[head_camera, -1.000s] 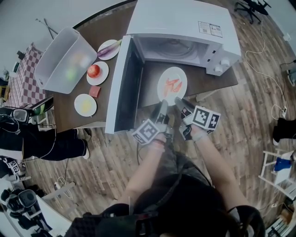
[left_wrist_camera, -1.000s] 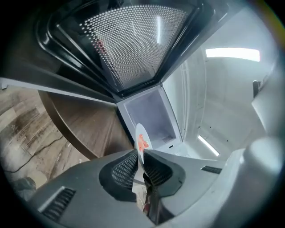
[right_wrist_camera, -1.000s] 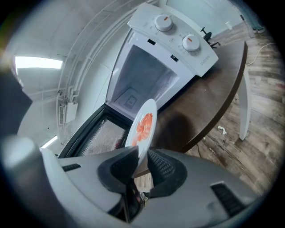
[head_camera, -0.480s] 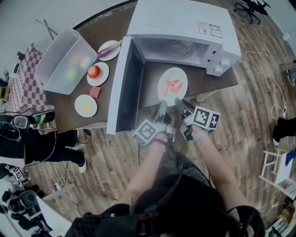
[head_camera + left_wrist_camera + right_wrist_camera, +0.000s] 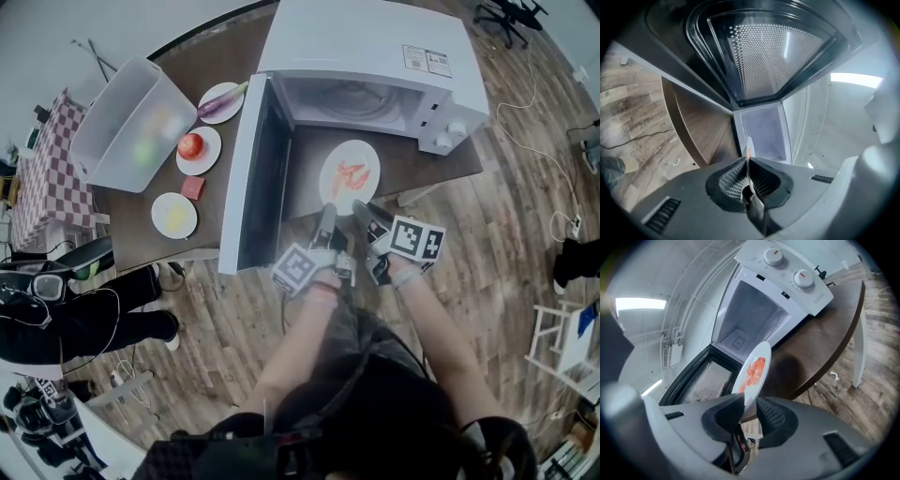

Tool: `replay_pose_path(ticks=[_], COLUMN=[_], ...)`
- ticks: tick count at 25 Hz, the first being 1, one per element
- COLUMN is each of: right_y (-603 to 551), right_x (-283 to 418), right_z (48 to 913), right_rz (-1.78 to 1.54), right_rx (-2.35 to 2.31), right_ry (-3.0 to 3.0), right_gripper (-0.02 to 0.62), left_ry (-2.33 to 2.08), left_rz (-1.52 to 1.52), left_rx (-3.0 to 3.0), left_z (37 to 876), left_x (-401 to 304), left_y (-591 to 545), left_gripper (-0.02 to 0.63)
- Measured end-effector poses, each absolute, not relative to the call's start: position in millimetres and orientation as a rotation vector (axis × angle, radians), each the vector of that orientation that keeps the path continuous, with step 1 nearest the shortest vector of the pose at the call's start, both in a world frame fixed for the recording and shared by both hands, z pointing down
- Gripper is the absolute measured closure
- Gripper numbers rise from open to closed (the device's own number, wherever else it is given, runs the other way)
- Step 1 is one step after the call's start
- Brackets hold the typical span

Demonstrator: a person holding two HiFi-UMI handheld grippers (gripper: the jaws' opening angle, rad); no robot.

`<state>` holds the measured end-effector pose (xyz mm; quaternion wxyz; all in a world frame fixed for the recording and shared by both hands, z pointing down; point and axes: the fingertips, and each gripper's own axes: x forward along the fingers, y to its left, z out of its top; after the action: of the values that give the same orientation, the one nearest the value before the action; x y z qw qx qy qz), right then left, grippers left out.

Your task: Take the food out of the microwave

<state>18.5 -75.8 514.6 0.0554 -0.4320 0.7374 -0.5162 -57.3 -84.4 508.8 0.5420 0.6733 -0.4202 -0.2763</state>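
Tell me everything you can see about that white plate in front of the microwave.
The white plate is round and shallow, ceramic by its look, with orange-red food pieces in its middle. It is outside the open microwave, over the dark table before the cavity; whether it rests there or hangs just above is unclear. Both grippers have its near rim between their jaws: the left gripper is closing, pads pressed on the edge; the right gripper is opening, a gap beside the rim.

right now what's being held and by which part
The plate of orange food, by its near rim. The left gripper pinches that rim, jaws closing. The right gripper has the rim between its jaws, which are opening and not pressing it.
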Motion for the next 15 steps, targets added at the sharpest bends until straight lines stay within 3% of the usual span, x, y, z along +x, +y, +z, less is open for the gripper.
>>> replay_pose_path(ticks=[15], right_y=[-75.1], right_x=[14.1], right_z=[525.8], right_rz=[-1.625], right_rx=[-1.285], right_ry=[2.245], right_gripper=[0.509], left_ry=[-0.974], left_rz=[-0.72], left_rx=[1.496], left_z=[517.1], left_x=[-57.3], left_y=[-82.1], left_gripper=[0.591])
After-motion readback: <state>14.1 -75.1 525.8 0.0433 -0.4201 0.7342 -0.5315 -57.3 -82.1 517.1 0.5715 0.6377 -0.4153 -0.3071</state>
